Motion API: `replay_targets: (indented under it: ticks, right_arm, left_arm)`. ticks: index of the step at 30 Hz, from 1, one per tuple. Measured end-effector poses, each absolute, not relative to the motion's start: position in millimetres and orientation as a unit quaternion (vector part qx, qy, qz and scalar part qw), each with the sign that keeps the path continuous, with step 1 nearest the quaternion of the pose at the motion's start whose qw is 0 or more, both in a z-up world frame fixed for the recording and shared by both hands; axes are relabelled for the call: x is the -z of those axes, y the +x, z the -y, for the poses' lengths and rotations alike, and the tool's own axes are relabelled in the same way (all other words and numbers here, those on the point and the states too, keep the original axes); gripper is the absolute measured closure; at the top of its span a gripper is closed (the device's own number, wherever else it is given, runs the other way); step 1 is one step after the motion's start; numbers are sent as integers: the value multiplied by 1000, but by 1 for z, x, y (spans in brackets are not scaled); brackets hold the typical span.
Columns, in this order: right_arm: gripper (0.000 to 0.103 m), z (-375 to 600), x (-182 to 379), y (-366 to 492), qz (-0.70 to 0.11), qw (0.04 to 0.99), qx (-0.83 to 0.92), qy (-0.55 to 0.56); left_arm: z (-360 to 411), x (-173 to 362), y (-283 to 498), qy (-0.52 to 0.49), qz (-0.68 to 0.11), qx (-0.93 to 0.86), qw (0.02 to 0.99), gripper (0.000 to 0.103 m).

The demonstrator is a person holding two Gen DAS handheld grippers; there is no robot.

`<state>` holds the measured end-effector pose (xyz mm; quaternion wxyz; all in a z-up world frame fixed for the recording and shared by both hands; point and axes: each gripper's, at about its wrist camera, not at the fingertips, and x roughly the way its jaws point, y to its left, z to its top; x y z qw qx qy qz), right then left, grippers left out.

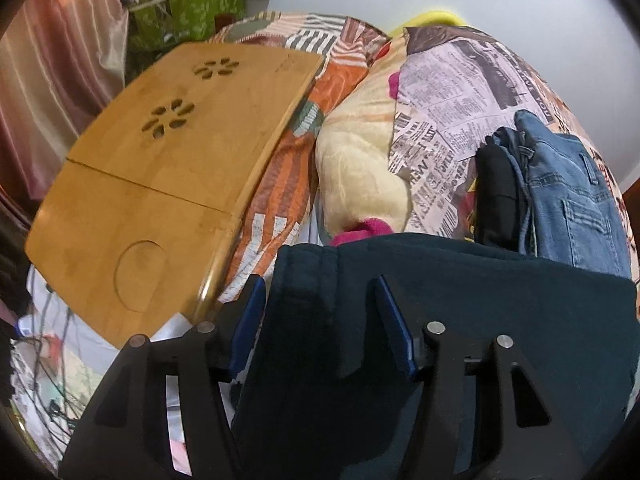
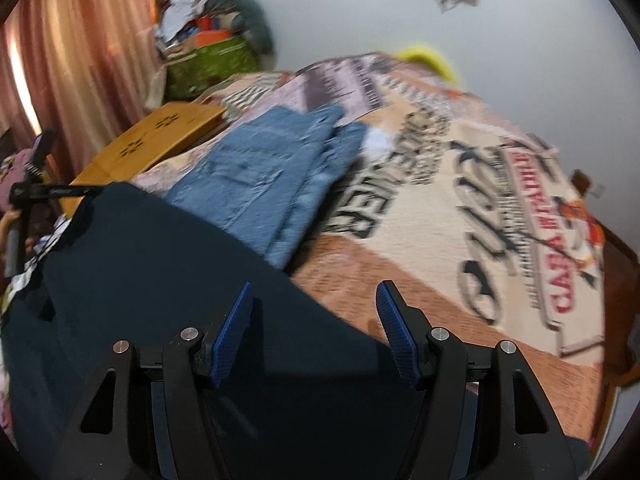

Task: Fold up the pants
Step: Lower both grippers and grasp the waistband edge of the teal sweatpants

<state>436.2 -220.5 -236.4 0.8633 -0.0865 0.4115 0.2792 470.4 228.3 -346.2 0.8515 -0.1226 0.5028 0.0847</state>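
Between both grippers' spread fingers: dark pants [image 1: 460, 320], under left gripper [image 1: 320, 312] & right gripper [image 2: 316, 320]; neither clamped.

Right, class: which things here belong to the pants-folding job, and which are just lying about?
Job: dark pants, left gripper, right gripper.

Lying about: jeans, wooden tray, green box, plush toy, curtain.
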Motion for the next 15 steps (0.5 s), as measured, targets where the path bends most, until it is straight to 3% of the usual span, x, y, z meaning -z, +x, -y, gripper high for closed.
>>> replay_targets:
  ticks: [6,7,8,10,14,15]
  right_arm:
    - [45,211,244,445,-428,849,-298,-85]
    - [49,212,245,446,-433,845,-304,-77]
    - [62,213,245,447,-437,840,-314,-68]
    - [73,213,246,446,-448,829,-332,-49]
    - [87,206,243,438,-441,833,-328,-57]
    - [90,205,242,437,-440,836,-324,-59]
  left_arm:
    - [-240,361,478,-170,-513,-67,839,46]
    - [-240,361,479,-170,-513,-67,838,48]
    - [-238,360,479,-167,-513,-65,839,50]
    - [-235,356,478,-146,-511,-70,844,62]
    - [-231,343,473,-126,-502,-75,853,75]
    - [-230,339,471,-122,-498,-74,856,85]
